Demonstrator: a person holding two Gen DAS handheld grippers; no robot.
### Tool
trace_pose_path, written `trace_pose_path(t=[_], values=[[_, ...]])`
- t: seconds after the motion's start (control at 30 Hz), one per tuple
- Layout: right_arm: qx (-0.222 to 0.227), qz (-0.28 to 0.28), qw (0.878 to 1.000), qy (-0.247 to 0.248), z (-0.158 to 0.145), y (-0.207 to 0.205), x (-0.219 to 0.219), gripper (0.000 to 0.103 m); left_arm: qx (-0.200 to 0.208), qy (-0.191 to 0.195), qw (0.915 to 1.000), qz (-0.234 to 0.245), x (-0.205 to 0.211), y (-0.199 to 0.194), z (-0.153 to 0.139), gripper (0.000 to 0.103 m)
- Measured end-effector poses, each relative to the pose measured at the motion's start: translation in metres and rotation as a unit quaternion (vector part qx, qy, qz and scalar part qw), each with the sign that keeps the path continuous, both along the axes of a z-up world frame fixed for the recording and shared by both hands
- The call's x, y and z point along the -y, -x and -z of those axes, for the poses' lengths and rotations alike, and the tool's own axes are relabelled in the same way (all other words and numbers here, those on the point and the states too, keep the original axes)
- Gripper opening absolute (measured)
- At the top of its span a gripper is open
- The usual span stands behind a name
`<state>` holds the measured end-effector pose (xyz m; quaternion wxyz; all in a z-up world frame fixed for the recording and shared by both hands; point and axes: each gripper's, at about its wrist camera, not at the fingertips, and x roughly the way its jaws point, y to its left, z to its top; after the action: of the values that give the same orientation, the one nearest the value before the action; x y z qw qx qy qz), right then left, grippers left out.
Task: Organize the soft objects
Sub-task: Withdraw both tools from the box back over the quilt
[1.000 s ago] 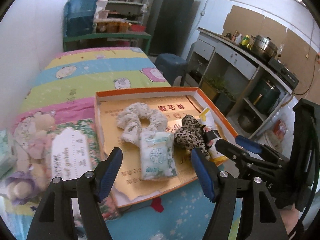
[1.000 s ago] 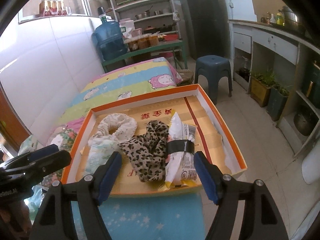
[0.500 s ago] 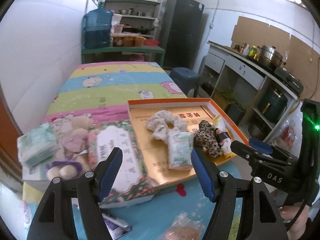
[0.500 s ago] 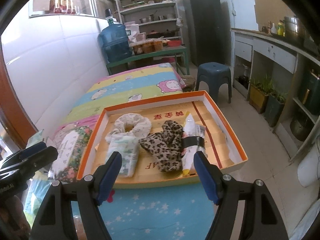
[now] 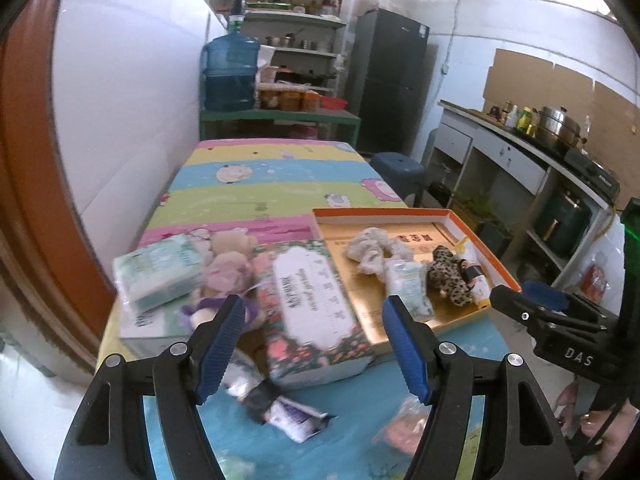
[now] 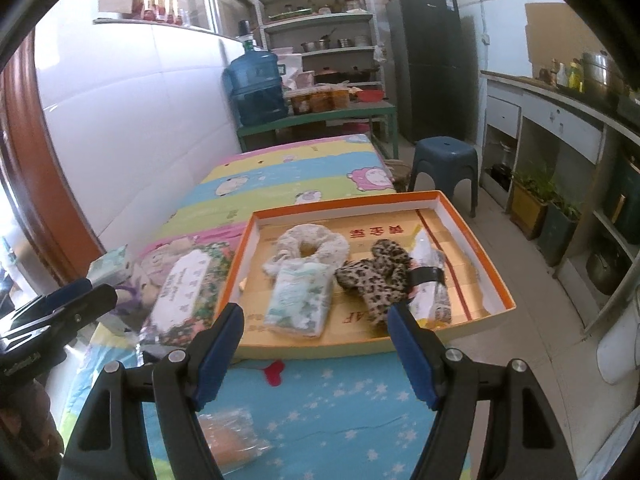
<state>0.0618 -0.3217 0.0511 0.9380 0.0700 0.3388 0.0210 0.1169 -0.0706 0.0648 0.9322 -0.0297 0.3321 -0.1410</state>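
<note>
An orange-rimmed tray holds a white scrunchie, a tissue pack, a leopard scrunchie and a taped snack packet. My left gripper is open and empty, held back above a taped packet and a floral box. My right gripper is open and empty, in front of the tray's near edge. A clear bag of orange snacks lies on the blue cloth.
Left of the floral box lie plush bears and a green tissue pack on a white box. A striped cartoon tablecloth covers the far table. A blue stool, shelves and a kitchen counter stand beyond.
Both grippers have pulled back and up from the tray, so more of the table shows. The left view has swung left onto the floral box, bears and taped packet. Both stay open.
</note>
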Motion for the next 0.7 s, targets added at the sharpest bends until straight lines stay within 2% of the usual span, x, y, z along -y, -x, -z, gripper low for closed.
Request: trace_pose_path(t=[0.33,0.53,0.7], values=[[-0.003,-0.04,0.999,0.002,0.003,0.006,-0.041,0.074,0.004,0.008,0.9992,-0.039,-0.047,0.015,0.003,0.073],[-0.008,-0.083,0.996,-0.002,0.01,0.01,-0.071,0.074,-0.004,0.014,0.9974,-0.071,-0.084,0.023,0.013,0.073],[-0.02,-0.124,0.992,0.001,0.022,0.008,-0.1,0.074,-0.019,0.017,0.9971,-0.072,-0.102,0.027,0.026,0.073]])
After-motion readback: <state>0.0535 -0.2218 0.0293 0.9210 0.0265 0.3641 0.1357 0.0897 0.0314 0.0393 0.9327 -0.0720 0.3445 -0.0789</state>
